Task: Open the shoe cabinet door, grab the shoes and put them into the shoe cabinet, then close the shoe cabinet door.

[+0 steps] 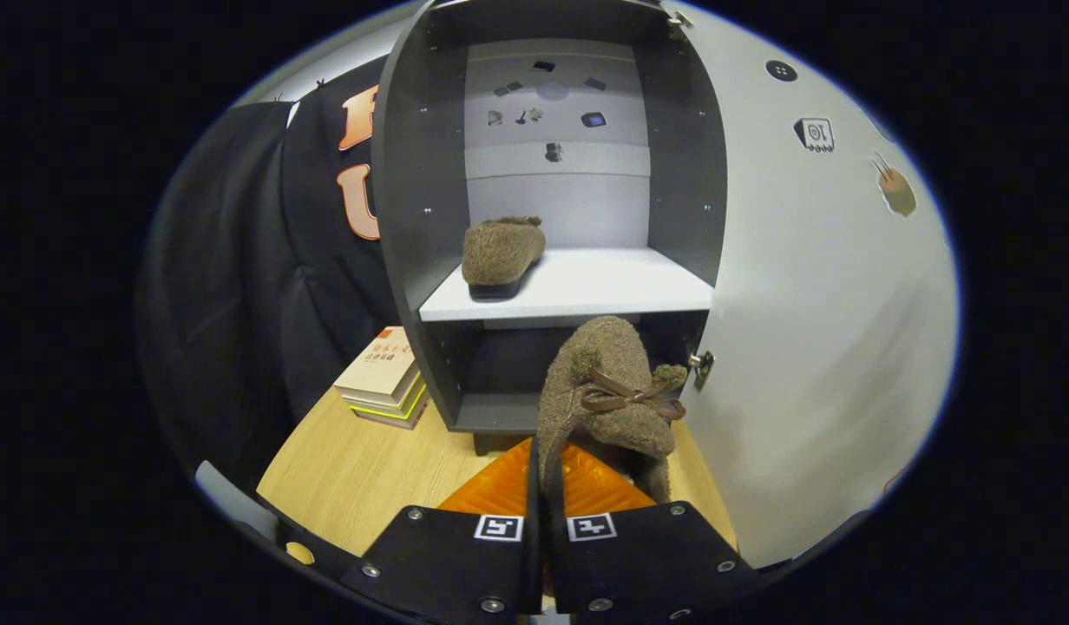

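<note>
A grey shoe cabinet stands on a wooden table with its white door swung open to the right. One fuzzy brown shoe rests on the left side of the white middle shelf. My gripper is shut on a second fuzzy brown shoe with a brown bow. Pinched by its edge, that shoe hangs just ahead of the fingers, in front of the cabinet's lower compartment and below the shelf.
A stack of books lies on the wooden table against the cabinet's left side. Black cloth hangs behind and to the left. The open door flanks the held shoe on the right, its latch close by.
</note>
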The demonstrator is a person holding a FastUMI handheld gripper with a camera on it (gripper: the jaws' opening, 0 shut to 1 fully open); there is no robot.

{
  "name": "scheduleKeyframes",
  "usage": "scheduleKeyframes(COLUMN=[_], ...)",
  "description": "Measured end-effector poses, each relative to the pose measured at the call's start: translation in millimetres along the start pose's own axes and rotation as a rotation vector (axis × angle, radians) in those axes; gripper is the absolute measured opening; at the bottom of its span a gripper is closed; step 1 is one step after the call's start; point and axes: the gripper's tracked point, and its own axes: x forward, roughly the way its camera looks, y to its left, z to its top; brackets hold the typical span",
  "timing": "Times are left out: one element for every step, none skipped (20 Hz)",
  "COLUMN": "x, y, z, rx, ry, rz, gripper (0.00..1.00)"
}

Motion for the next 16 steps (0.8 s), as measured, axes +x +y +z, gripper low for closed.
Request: scheduleKeyframes(x=[2,6,12,16,20,26,28,33,40,48,57,66,74,81,89,98], y=[-3,-6,-8,-11,-15,-19,-22,-26,-28,-31,-34,-36,-36,-36,-38,-40], z=[11,23,35,46,57,70,82,94,107,117,127,136,144,150,157,163], rx=[-0.005,-0.011,-0.020,-0.029,-0.040,-0.050,-0.057,-0.066,-0.071,-0.075,-0.082,-0.088,-0.090,-0.095,-0.102,-0.107], ry=[-0.010,-0.026,-0.039,-0.050,-0.062,-0.070,-0.085,-0.099,-0.109,-0.108,-0.108,-0.117,-0.116,-0.119,-0.121,-0.117], rz=[-0.002,-0.001,-0.001,-0.002,-0.003,-0.004,-0.003,0.000,0.003,-0.002,-0.004,-0.004,0.000,0.008,0.010,0.013], gripper=[0.05,0.05,0.05,0.04,0.04,0.05,0.04,0.05,0.04,0.05,0.05,0.04,0.05,0.05,0.04,0.05])
